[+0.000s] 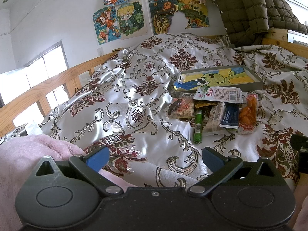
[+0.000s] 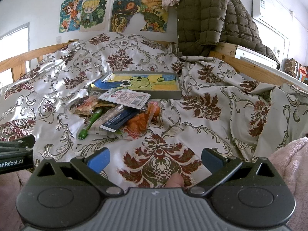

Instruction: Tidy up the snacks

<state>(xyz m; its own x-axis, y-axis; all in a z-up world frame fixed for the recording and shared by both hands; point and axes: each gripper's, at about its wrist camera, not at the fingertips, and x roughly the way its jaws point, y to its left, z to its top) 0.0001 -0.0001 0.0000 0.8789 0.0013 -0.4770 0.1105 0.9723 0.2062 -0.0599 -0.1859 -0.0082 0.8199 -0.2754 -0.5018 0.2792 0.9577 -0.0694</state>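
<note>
A pile of snack packets lies on a patterned bedspread: a white pack with red writing, a green stick, a dark blue pack, an orange pack and a rice-cracker pack. Just behind the pile sits a shallow grey box lined with a cartoon drawing. My left gripper is open, low and well short of the pile. My right gripper is open too, nothing between its fingers, the pile ahead to its left.
Wooden bed rails run along both sides. A quilted olive jacket hangs over the far right corner. Drawings cover the wall. A pink fleece sleeve sits beside each gripper. The left gripper's body shows at the right view's left edge.
</note>
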